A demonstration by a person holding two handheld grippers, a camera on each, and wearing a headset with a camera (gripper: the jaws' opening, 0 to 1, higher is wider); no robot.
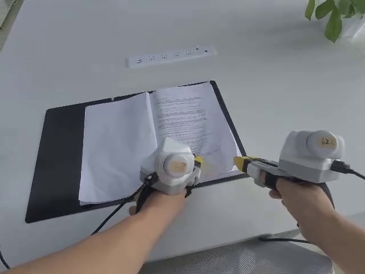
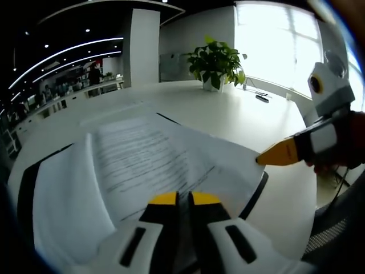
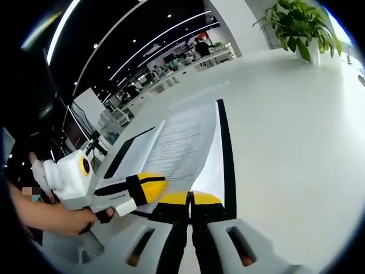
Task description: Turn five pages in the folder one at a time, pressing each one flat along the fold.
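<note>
A black folder [image 1: 57, 148] lies open on the white table. A blank turned sheet [image 1: 117, 142] lies on its left half and a printed page [image 1: 182, 114] on its right half. My left gripper [image 1: 198, 162] rests low over the printed page's near part, jaws shut [image 2: 182, 198] with nothing between them. My right gripper [image 1: 238, 164] is shut too, its yellow tip [image 2: 279, 154] at the page's near right corner by the folder's edge [image 3: 227, 165]. In the right gripper view the left gripper [image 3: 149, 188] enters from the left, close beside my own right gripper [image 3: 191, 198].
A white power strip [image 1: 171, 57] lies beyond the folder. A potted plant [image 1: 333, 14] stands at the far right corner. Cables trail off the near table edge [image 1: 114, 214]. Bare white tabletop [image 1: 285, 97] surrounds the folder.
</note>
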